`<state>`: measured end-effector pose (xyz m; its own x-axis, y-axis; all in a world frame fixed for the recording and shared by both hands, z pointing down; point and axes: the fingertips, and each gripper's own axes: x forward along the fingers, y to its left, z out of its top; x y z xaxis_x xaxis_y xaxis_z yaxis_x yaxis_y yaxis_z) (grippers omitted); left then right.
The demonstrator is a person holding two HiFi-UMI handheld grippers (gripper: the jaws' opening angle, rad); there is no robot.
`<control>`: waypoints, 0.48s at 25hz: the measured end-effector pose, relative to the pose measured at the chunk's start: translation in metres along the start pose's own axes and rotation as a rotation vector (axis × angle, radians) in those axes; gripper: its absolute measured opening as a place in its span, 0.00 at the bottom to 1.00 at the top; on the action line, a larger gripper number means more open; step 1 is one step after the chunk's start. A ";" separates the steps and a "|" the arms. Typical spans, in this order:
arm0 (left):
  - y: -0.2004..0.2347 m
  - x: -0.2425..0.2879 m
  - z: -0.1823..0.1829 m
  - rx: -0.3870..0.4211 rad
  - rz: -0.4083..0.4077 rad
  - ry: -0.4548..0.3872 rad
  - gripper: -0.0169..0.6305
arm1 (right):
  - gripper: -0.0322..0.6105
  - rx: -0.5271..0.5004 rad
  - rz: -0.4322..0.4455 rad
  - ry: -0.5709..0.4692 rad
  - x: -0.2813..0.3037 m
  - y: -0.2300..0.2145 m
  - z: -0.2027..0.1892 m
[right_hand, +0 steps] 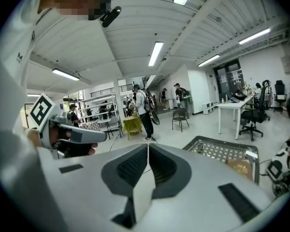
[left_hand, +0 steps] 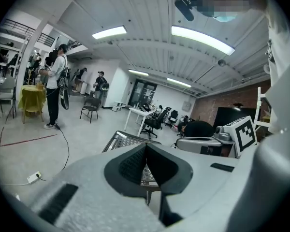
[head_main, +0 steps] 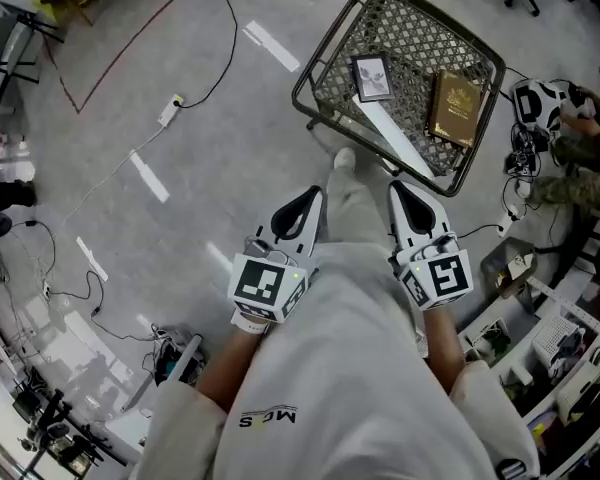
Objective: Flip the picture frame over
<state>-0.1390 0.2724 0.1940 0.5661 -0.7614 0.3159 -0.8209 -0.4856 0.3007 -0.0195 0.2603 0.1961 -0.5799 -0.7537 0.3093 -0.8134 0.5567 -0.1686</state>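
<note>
Big open workshop, pale concrete floor crossed by cables, desks and people further off. On the left gripper, jaws pressed shut, dark pads meeting along one line, nothing between. Same on the right gripper: closed and empty. Both held low and close against the person's body, side by side, aimed forward toward the wire mesh table. Probably a resting pose ahead of the reach, not yet at work. Well beyond both tips, flat on the mesh top, the picture frame, toward the far left part, picture side seemingly up. Set apart from the brown book to its right and from the white strip nearer the front edge. No contact with the frame, so task judged not begun. Likely calls for opening the jaws first, then coming in at one edge of the frame: hard to pinch while flat on the mesh. Bare mesh all round it, seemingly enough to turn it over clear of the book.
</note>
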 end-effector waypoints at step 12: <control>0.034 0.153 0.078 0.044 0.033 0.035 0.06 | 0.08 0.012 0.078 -0.009 0.112 -0.134 0.060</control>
<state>-0.0866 0.1061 0.1826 0.5403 -0.7624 0.3562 -0.8412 -0.4796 0.2496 0.0212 0.0803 0.1974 -0.6416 -0.7115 0.2866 -0.7665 0.6095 -0.2026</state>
